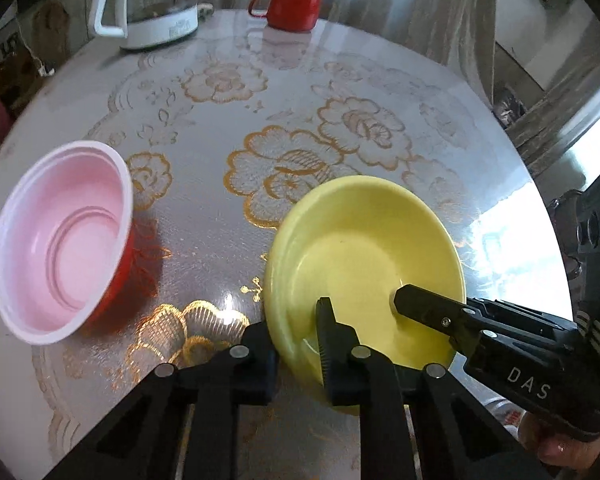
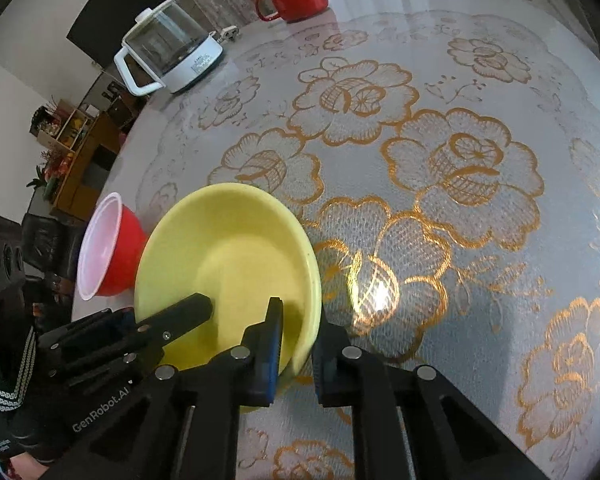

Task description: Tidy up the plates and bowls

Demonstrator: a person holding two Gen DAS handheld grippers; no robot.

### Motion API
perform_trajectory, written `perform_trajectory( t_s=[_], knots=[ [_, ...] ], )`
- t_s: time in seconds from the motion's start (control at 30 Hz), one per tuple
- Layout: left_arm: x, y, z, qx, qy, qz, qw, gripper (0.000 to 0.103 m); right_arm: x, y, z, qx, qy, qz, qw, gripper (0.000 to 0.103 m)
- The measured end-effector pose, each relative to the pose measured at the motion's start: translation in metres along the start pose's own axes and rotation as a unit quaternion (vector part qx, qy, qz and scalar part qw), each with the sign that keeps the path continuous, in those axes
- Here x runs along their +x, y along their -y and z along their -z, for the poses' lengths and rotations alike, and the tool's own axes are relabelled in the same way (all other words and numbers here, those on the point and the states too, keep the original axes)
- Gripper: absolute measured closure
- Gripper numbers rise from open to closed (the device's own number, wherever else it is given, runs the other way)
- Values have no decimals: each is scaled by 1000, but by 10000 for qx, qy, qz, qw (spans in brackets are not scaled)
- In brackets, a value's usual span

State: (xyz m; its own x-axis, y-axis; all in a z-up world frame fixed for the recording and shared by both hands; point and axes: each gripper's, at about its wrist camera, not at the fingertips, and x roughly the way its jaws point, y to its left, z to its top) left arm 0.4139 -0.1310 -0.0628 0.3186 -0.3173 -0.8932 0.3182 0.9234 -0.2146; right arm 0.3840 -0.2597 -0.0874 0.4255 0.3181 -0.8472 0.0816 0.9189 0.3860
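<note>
Readable on the right gripper point(image 1: 396, 304), seen side-on from the left camera: "DAS" in pale letters. On the left gripper point(image 2: 208, 304), seen from the right camera: "GenRobot.AI". Small dark print on the white base of the kettle point(image 2: 168, 56), too blurred to read.

Both tools angled steeply down onto the yellow plate point(image 1: 364, 256), from opposite sides. Left fingers point(image 1: 328, 336) closed nearly together, pinching the plate's near rim: one inside the dish, the other outside against the wall. Right fingers point(image 2: 268, 344) likewise nearly together, clamped across the plate's rim on its side, one pad inside, one outside. A bare hand point(image 1: 556, 448) just visible under the right tool at the lower right corner; a dark sleeve with white stripes point(image 2: 16, 364) behind the left tool.

Yellow plate near the front edge of the round table point(image 2: 480, 240), on a clear cover with gold flower outlines; whether flat down or slightly raised cannot be told. Red bowl point(image 1: 60, 240) with a pale pink inside well to its left, apart from it, close to the table's left edge. Red mug point(image 1: 292, 6) and kettle at the far edge. Wide bare surface in the middle and to the right of the plate.
</note>
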Motion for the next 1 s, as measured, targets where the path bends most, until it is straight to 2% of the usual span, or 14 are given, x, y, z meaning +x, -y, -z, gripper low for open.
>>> perform_trajectory(
  t_s=[0.27,0.47,0.67,0.77,1.0],
  knots=[
    [-53,7,29,-17,491,89,9988,86,-46,-19,26,-269,352,-57,9990,91],
    [-102,-3,71,-238,918,145,9954,86,-81,-48,60,-571,645,-222,9960,91],
    [-138,-19,116,-503,1281,113,9904,86,-91,-85,93,-867,787,-402,9923,91],
    [-153,-24,140,-484,1504,45,9874,86,-93,-98,110,-982,811,-523,9905,91],
    [-157,-38,173,-542,1557,109,9863,84,-92,-111,137,-1016,822,-683,9891,91]
  ],
)
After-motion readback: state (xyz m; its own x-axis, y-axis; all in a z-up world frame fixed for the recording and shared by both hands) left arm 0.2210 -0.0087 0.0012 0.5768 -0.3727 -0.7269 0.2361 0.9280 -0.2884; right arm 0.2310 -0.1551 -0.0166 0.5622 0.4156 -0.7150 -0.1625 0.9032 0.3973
